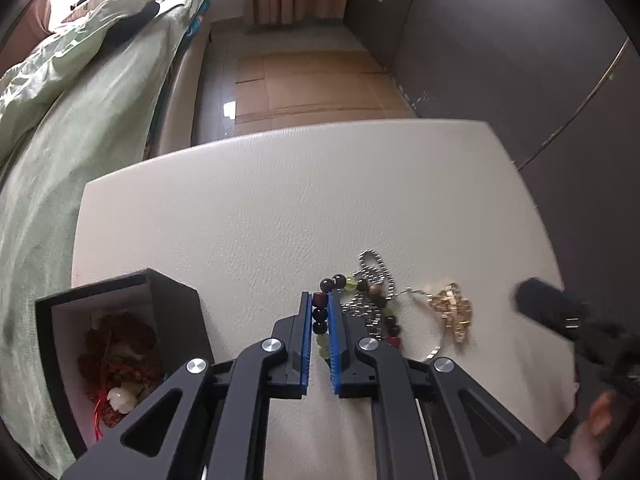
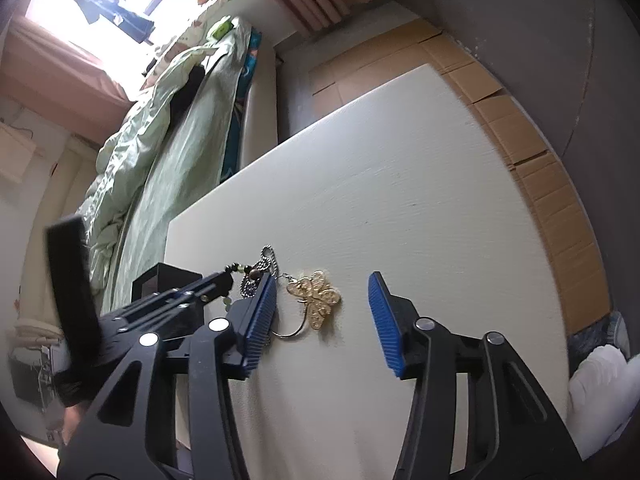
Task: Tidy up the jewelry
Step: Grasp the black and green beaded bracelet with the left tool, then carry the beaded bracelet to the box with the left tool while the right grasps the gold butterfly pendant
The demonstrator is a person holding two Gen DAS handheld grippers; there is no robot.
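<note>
Pinching the bead bracelet [image 1: 320, 320] on the counter [image 1: 280, 208], left hand-held gripper [image 1: 320, 304] clamped; right hand-held gripper [image 2: 322, 296] half-open, empty over butterfly pendant [image 2: 318, 298]. Risk: tangled silver chain [image 1: 374, 268] drags along.

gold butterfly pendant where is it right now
The gold butterfly pendant lies on the white table, between the open right tongs in the right wrist view, just right of the tangled bead bracelet and silver chain.
</note>
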